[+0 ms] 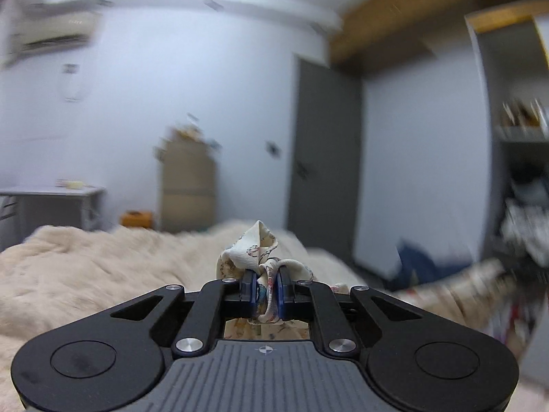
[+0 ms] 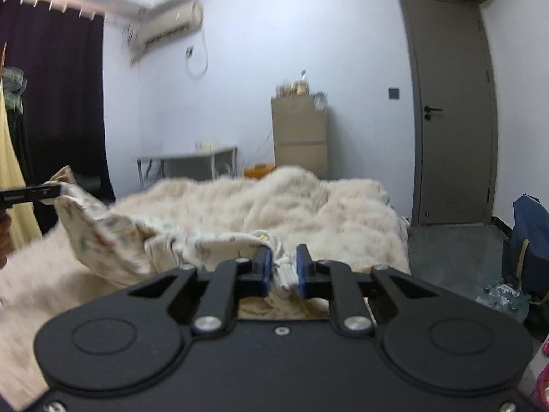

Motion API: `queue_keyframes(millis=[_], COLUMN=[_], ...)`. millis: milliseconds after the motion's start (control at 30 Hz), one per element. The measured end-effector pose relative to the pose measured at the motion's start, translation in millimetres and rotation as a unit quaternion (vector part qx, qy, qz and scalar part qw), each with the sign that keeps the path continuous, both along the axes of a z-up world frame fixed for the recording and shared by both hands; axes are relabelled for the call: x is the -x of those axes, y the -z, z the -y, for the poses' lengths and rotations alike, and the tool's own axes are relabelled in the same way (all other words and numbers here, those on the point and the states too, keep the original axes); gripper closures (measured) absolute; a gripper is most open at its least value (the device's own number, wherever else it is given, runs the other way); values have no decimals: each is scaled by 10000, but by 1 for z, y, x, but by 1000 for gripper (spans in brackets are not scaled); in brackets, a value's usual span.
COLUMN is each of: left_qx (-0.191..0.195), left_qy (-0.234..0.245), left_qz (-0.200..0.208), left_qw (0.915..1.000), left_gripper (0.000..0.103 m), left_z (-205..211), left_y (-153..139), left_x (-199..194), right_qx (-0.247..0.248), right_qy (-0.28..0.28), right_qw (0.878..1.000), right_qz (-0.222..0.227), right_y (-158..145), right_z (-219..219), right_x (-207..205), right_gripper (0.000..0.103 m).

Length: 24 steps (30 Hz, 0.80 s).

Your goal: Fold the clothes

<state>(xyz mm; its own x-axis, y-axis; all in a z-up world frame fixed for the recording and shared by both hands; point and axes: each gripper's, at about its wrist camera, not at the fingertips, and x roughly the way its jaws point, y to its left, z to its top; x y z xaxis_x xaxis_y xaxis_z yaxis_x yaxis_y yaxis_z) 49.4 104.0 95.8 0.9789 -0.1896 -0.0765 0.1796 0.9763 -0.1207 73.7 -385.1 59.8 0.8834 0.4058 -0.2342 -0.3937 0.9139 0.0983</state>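
A fluffy cream blanket covers the bed and fills the lower half of both views; across it, lifted clear of the pile, hangs the printed cream garment, stretched btwn the two tools w/ its middle sagging toward the blanket; the grey door stands closed on the right wall, a cardboard box beside the table further back; left gripper has its pads narrow, clamped on a bunched edge of the garment that pokes up past the tips; right gripper pinches another edge, though the gap looks a bit wider and blur makes the grip hard to judge; a blue bag sits on the floor at right.
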Motion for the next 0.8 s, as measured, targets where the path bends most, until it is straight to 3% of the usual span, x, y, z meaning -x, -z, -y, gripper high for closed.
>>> queue_keyframes(millis=[100,167,333,400,467,533,800], left_qx=[263,431,796,777,738,718,653], left_qy=[-521,-755,-960,-951,-939,-927,-893], left_qz=[-116,-353,-567,-566,-552,-537,-483], left_qw=[9982,9956,9906,9908,9913,9917,9927], left_gripper=[93,93,93,93,93,93,92], left_z=[-31,-48,-75,-76,-74,-69,-69], left_y=[2,14,34,35,36,36,37], left_x=[2,-4,-5,-3,-1,-2,5], right_qx=[131,374,851,977,1103,1228,1284], right_qy=[-24,-185,-290,-287,-285,-282,-351], right_qw=[9998,9980,9930,9918,9904,9888,9896], right_qz=[-124,-484,-764,-774,-785,-795,-550], right_y=[4,19,36,38,40,42,33], right_z=[0,-11,-32,-38,-44,-50,-59], right_x=[-5,-18,-25,-24,-22,-20,-10], right_gripper=[85,81,78,73,54,48,47])
